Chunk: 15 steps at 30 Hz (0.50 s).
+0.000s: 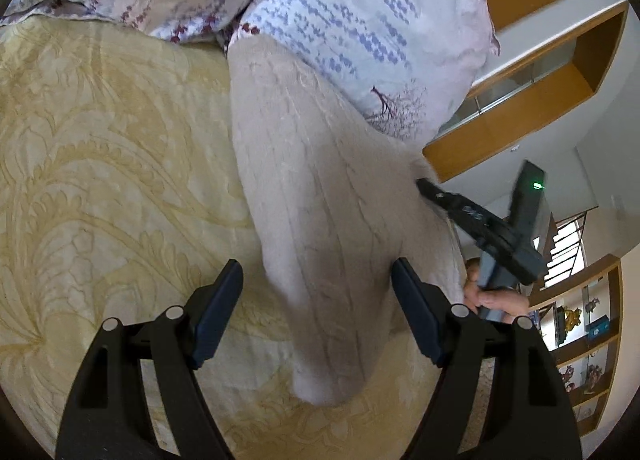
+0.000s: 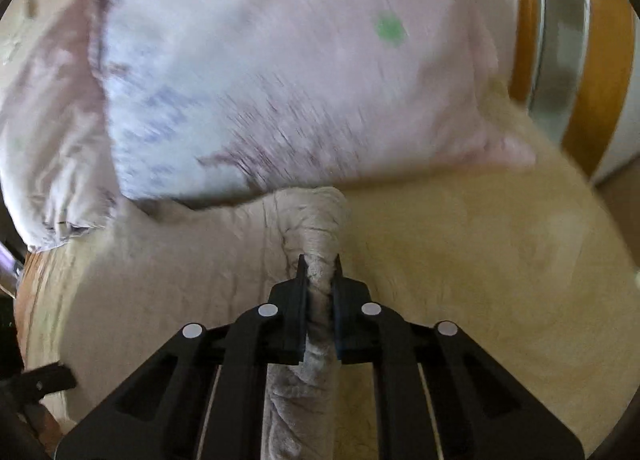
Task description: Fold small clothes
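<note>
Beige, cable-knit and soft, the small woollen garment (image 1: 320,227) lies stretched over a bed covered by a cream bedspread with a pale yellow leaf pattern (image 1: 100,147), its far end touching a white pillow printed with lilac and maroon sprigs (image 1: 360,19). One bunched edge of the knit (image 2: 320,292) is pinched between the closed fingers of the right claw (image 2: 320,280), which lifts that edge off the bedspread while the remainder trails away to the left toward the pillow. The left claw (image 1: 316,280) stands wide open, empty, its two dark blue pads (image 1: 218,312) on either side of the garment's near end, which passes between them; contact cannot be judged. Beyond it, the right claw's black body shows a green light (image 1: 538,184) and white lettering too blurred to read. Orange-brown wooden wall shelves (image 1: 560,59) lie behind, with small ornaments on a lower unit.
</note>
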Tool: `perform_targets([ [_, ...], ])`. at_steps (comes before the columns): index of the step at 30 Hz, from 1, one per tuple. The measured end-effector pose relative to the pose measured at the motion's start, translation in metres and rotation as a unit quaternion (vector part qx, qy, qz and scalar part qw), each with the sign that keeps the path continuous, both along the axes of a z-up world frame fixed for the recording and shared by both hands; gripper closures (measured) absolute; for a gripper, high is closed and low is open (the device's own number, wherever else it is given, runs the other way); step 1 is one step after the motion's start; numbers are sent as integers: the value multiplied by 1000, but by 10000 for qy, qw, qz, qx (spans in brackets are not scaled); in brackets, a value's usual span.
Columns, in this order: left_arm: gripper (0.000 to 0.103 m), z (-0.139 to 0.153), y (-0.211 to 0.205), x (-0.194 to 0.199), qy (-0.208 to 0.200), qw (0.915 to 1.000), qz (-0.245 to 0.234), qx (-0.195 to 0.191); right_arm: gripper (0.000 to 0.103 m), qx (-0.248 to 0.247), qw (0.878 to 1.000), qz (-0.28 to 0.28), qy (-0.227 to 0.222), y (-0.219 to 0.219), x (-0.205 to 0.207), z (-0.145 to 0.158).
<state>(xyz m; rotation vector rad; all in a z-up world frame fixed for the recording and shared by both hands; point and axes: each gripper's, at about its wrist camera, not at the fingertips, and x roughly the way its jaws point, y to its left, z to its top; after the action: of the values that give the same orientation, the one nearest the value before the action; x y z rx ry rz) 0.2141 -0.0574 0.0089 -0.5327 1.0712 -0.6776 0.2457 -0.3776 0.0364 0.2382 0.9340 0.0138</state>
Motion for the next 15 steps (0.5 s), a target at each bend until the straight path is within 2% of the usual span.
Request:
perform_targets([
  [3,27,-1,-1,-1,38,10000,0,-12,91,236,9997,-55,-50,-7,-4,5],
  [5,27,1,0,-3,58,10000,1,-74,80,514,9985,-153,-98,-15,-11,12],
  [7,27,2,2,-5,47,9999,2,-150,51,934,9950,-248,-243,-28,-28,20],
  [8,27,3,3,-7,25,9998,4,-199,47,1061,9935,-258,-310,-31,-36,22],
  [11,28,7,8,-16,-68,9998,41,-201,46,1365,9896,-160,-437,-39,-72,26],
  [15,37,15,7,-31,-322,9993,50,155,47,1517,9875,67,-434,-30,-107,21],
])
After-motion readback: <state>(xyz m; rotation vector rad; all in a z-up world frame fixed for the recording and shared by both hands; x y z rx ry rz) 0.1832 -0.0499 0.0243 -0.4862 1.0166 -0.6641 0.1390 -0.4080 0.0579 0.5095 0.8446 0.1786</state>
